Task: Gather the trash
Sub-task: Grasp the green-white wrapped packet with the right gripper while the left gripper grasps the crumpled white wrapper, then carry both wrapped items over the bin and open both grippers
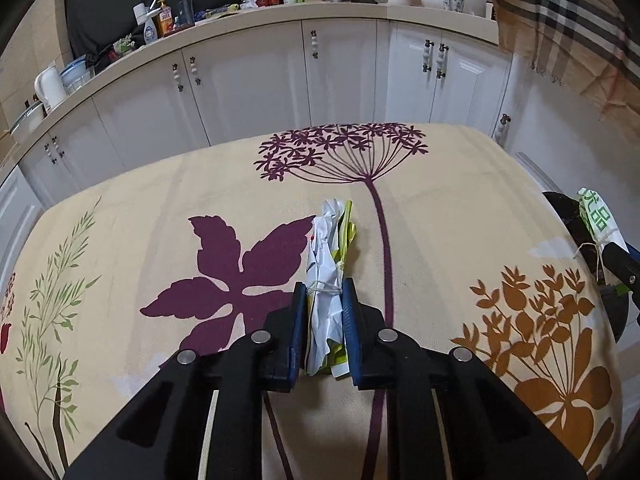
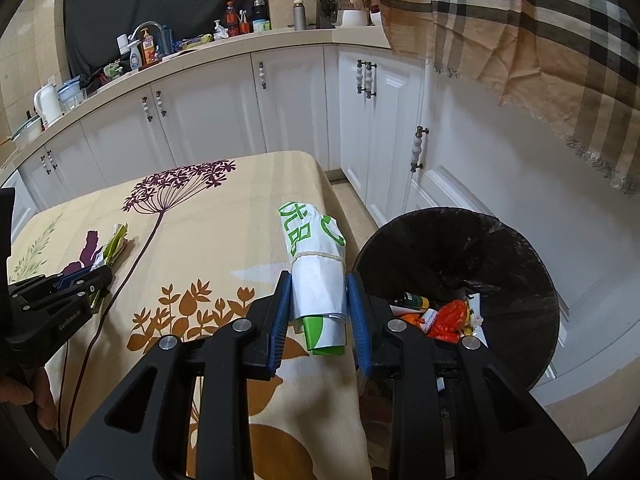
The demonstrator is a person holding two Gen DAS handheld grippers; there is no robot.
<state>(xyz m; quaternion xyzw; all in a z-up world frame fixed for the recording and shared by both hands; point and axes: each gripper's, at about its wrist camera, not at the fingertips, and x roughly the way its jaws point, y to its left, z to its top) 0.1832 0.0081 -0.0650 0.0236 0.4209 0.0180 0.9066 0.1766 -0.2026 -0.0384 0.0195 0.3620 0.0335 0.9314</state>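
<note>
Left tool (image 1: 323,292) clamped on a white-and-yellow tied bundle (image 1: 328,264) lying mid-frame on the desk (image 1: 200,184); its near end is hidden between the pads. Right tool (image 2: 318,284) clamped on a green-printed white bundle (image 2: 316,252), lower centre. Bin (image 2: 500,248) at right, contents partly cut off. Floral cloth; white cabinets (image 2: 208,112) behind.

White cabinets (image 1: 248,92), cluttered counter (image 1: 280,14), plaid cloth (image 2: 520,40), floral tablecloth (image 1: 460,200).
</note>
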